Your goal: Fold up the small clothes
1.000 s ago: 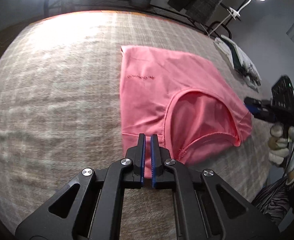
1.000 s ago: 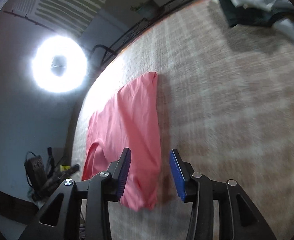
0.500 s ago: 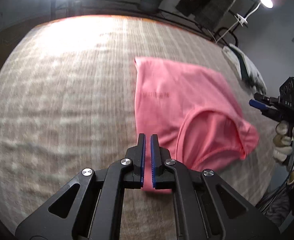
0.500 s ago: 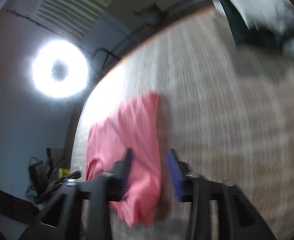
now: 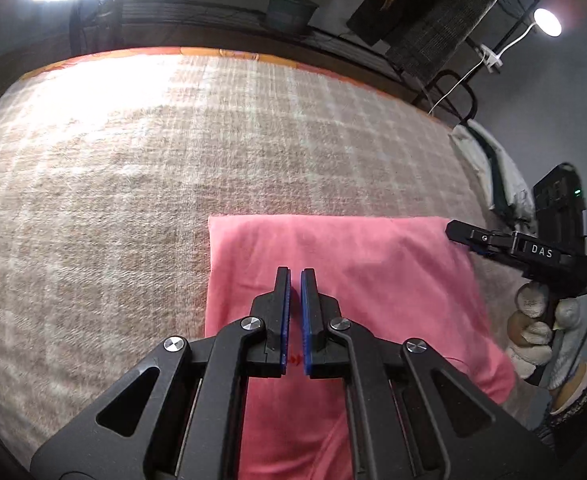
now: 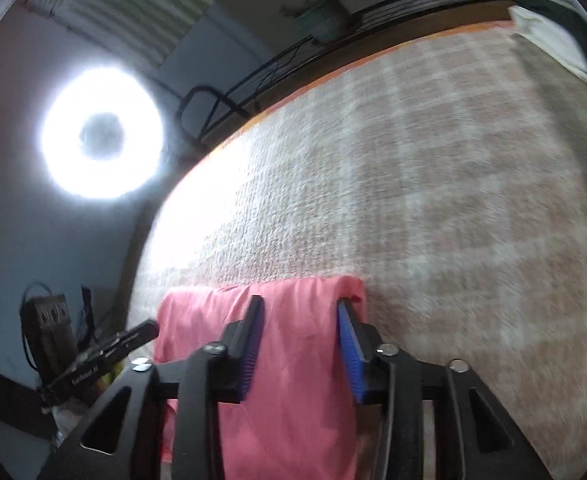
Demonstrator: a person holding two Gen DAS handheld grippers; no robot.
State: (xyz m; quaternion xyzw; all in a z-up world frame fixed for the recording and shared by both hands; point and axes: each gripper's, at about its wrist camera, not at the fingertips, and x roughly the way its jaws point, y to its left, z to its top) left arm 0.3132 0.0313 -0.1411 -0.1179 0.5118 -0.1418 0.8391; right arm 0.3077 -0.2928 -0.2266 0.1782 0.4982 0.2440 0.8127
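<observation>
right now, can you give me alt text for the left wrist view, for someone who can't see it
A pink garment lies folded on a beige plaid blanket, seen past the left hand-held gripper, whose blue-padded jaws are nearly shut with pink cloth showing in the slit between them. At the right edge a white-gloved hand holds the right hand-held gripper at the garment's far corner.

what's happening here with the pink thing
A person holding tongs in each hand is folding a small pink garment on a checked blanket. The left tongs are shut on the cloth, which runs up between their blue pads. The right tongs have just been closing, but their jaws are apart with the pink cloth lying between them, not pinched. The garment's far edge lies straight across the blanket.
</observation>
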